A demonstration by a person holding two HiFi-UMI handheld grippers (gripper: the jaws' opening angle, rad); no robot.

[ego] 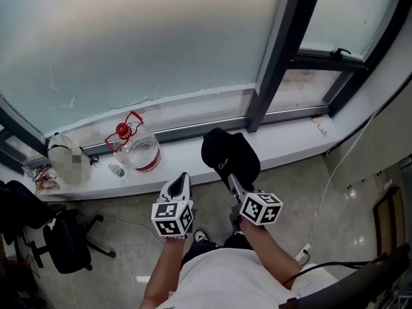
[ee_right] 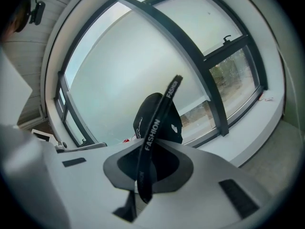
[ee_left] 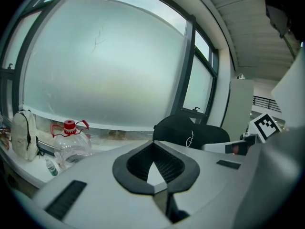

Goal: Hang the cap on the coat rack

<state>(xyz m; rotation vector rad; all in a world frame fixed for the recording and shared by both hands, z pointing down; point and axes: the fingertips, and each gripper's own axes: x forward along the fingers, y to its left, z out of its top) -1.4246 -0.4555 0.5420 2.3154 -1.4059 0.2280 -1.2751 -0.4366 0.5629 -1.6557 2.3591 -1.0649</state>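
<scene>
A black cap (ego: pixel 228 153) with small white script hangs in the air over the white windowsill (ego: pixel 290 152). My right gripper (ego: pixel 233 183) is shut on the cap's back strap, which is printed "FASHION" (ee_right: pixel 155 125) and runs between the jaws in the right gripper view; the cap's crown (ee_right: pixel 155 111) hangs just beyond the tips. My left gripper (ego: pixel 184 177) is held beside it to the left, shut with nothing in it. In the left gripper view the cap (ee_left: pixel 190 132) shows to the right past the shut jaw tips. No coat rack shows in any view.
On the windowsill stand a clear water jug with a red cap and handle (ego: pixel 138 148), a small bottle (ego: pixel 116 170) and a white bag (ego: pixel 64 158). A dark window post (ego: pixel 273 63) rises behind the cap. A black office chair (ego: pixel 58 237) stands on the floor at left.
</scene>
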